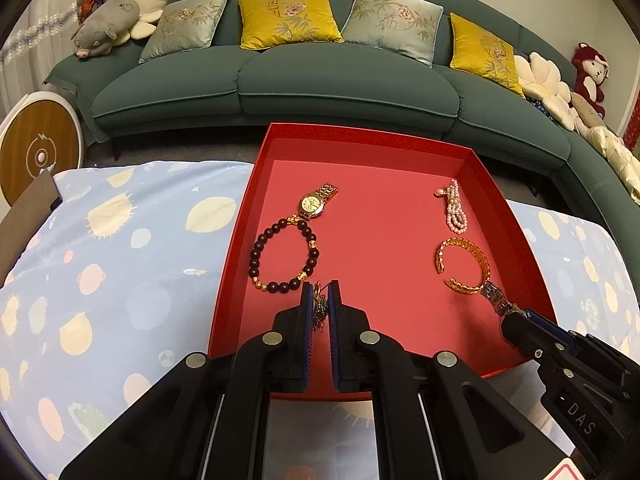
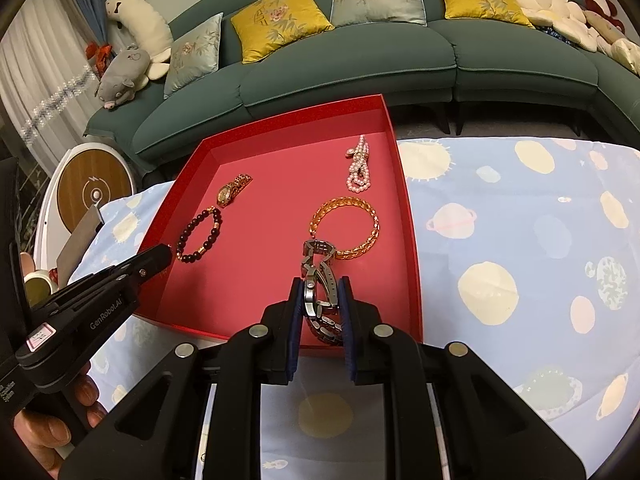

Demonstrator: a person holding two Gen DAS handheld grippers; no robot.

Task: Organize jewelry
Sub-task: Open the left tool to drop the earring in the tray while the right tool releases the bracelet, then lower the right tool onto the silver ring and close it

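A red tray (image 1: 256, 184) (image 2: 408, 200) lies on a patterned cloth. In it lie a gold watch (image 1: 316, 202) (image 2: 230, 190), a dark bead bracelet (image 1: 284, 256) (image 2: 200, 236), a pink pearl bracelet (image 1: 454, 208) (image 2: 360, 168) and an orange-gold bangle (image 1: 464, 264) (image 2: 348, 228). My left gripper (image 1: 320, 292) is shut on a small dark chain piece (image 1: 320, 308) over the tray's near part, just in front of the bead bracelet. My right gripper (image 2: 322, 292) is shut on a silver metal watch (image 2: 320, 276) (image 1: 496, 298), whose band touches the bangle.
The blue cloth with planets (image 1: 120, 264) (image 2: 520, 240) covers the table around the tray. A green sofa with cushions (image 1: 280, 80) (image 2: 360, 60) stands behind. A round white and wood device (image 1: 38, 152) (image 2: 94, 194) is at the left.
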